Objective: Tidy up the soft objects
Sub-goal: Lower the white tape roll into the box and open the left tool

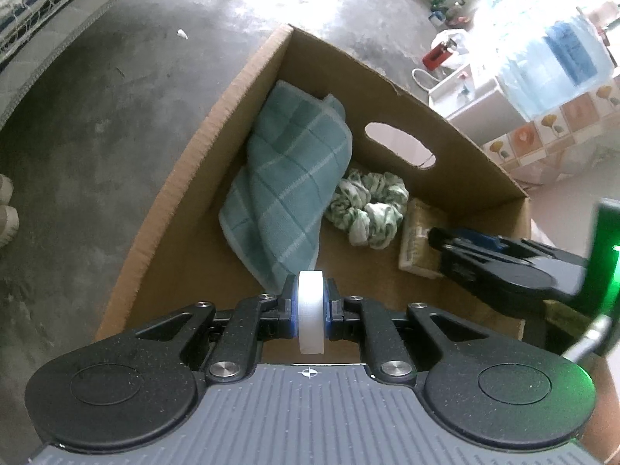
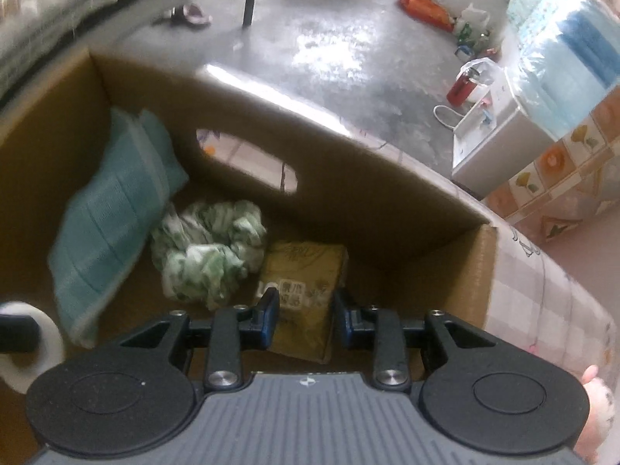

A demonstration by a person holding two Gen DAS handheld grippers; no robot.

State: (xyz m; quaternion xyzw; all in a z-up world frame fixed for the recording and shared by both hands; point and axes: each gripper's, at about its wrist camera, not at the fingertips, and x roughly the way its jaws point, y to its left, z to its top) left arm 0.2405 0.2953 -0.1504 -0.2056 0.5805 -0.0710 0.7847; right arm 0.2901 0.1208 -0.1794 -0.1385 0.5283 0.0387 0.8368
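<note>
**Clerk:** Tape roll (image 1: pixel 310 312), white, one item. Location: clenched in the left claw (image 1: pixel 310 302), edge-on between the pads, held over the near end of the cardboard box (image 1: pixel 186 162). Judged light and fairly stiff on its rim; the smooth sides could slip, so a hold across the flat faces, as now, looks the safest.

**Checker:** And what is already in the box?

**Clerk:** Towel (image 1: pixel 286 178), teal check, folded, leaning against the left wall. Soft and limp; best pinched at a folded edge, where the layers bunch. Scrunchie (image 1: pixel 366 207), green and white, on the box floor just beside the towel. Very light and springy; any pinch on the ruffle should hold. Packet (image 2: pixel 306 290), tan with printing, flat on the box floor next to the scrunchie.

**Checker:** The packet, how does it handle?

**Clerk:** Likely a soft wrapper that gives under pressure; take it across its narrow width. The right claw (image 2: pixel 306 310) is low in the box with its jaws either side of the packet's near end. The pads look to stand slightly off the wrapper, so I read it as released, not gripping.

**Checker:** Risk?

**Clerk:** The wrapper may crumple or slide out if squeezed only at the tip.
</note>
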